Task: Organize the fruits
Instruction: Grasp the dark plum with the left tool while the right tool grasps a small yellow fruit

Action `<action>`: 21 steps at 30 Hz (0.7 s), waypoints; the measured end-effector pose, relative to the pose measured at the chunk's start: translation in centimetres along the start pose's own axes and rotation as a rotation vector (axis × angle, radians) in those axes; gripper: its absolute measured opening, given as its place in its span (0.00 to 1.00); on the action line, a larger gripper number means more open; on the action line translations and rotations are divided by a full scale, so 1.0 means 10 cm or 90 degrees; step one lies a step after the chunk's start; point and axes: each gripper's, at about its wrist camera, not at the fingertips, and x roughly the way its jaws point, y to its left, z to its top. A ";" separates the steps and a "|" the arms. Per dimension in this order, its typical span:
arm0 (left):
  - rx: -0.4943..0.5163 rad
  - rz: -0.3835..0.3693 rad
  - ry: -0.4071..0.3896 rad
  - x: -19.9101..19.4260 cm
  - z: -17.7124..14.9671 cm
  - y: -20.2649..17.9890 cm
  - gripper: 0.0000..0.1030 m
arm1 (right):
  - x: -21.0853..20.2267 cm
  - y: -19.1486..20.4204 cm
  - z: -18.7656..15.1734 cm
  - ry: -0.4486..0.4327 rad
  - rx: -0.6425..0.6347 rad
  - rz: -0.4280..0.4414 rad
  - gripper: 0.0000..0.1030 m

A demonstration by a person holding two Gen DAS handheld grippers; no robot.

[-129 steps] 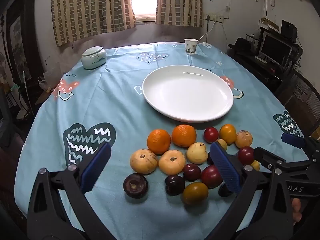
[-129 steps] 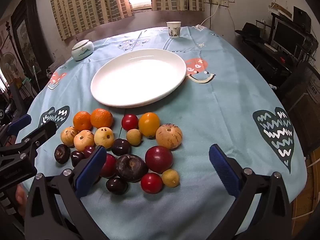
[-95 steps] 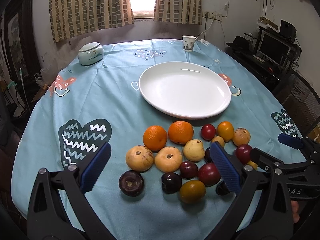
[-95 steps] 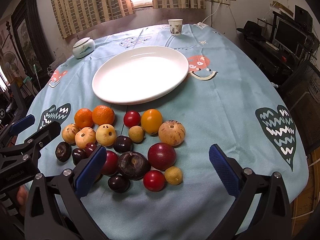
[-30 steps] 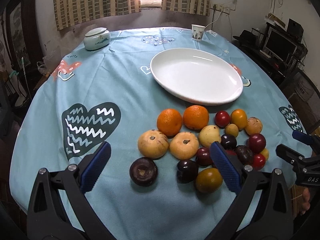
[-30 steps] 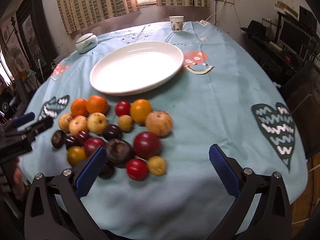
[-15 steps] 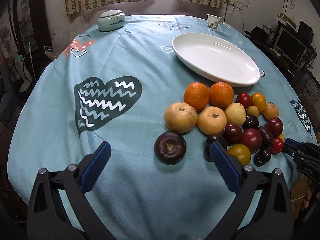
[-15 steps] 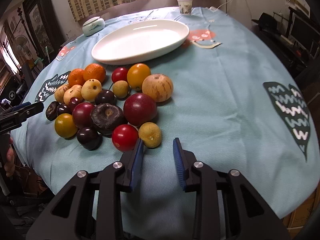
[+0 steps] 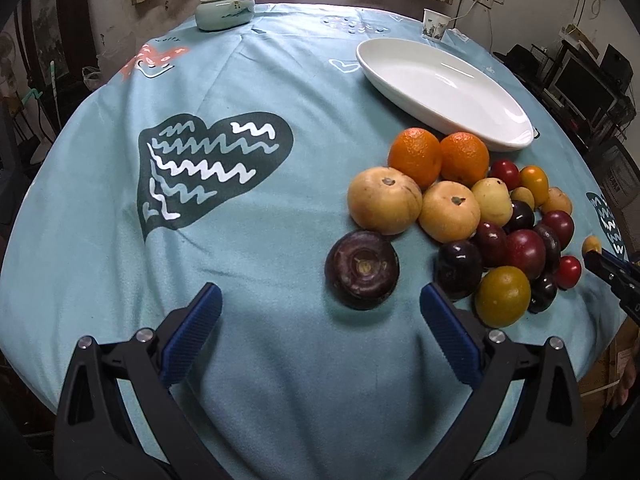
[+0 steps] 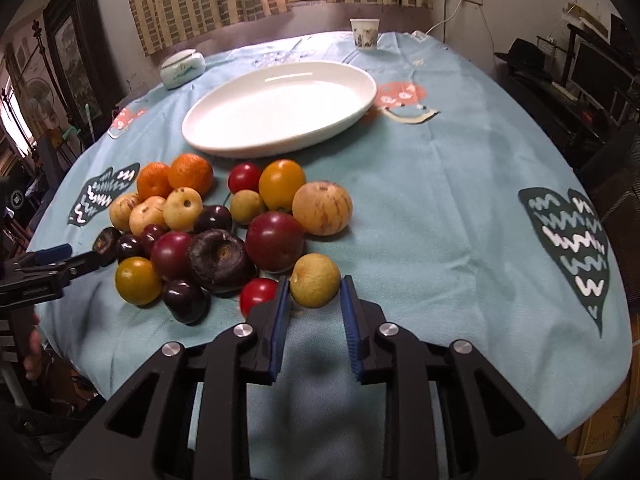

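Note:
A pile of several fruits lies on the blue tablecloth near the front edge: two oranges (image 9: 418,156), pale yellow round fruits, dark plums and red ones. A white oval plate (image 10: 280,108) stands empty behind them. My right gripper (image 10: 314,286) is narrowed around a small yellow-brown fruit (image 10: 315,279) at the pile's near edge; its pads flank it on the cloth. My left gripper (image 9: 320,306) is open and empty, just short of a dark purple fruit (image 9: 362,269). The right gripper's tip shows in the left wrist view (image 9: 600,260).
A pale green lidded jar (image 9: 225,9) and a paper cup (image 10: 364,34) stand at the far side. The tablecloth (image 9: 200,240) drops off at the near edge. A desk with monitors (image 10: 600,76) is to the right.
My right gripper has narrowed from wide open and moved down onto the small yellow-brown fruit. My left gripper has dropped lower and shifted left, facing the dark purple fruit.

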 end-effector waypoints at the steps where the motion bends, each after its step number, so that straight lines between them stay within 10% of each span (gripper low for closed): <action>1: 0.001 0.001 0.002 0.03 0.00 0.00 0.98 | -0.03 0.00 0.00 -0.002 -0.001 -0.002 0.25; 9: 0.000 -0.017 -0.027 0.15 0.07 -0.01 0.72 | 0.00 0.04 -0.01 0.016 0.001 0.018 0.26; 11: 0.008 -0.054 -0.027 0.12 0.08 -0.07 0.39 | 0.00 0.09 -0.04 0.017 -0.002 0.020 0.25; 21: 0.012 -0.081 -0.057 -0.18 0.12 -0.12 0.40 | -0.07 0.17 0.05 -0.006 -0.006 0.054 0.25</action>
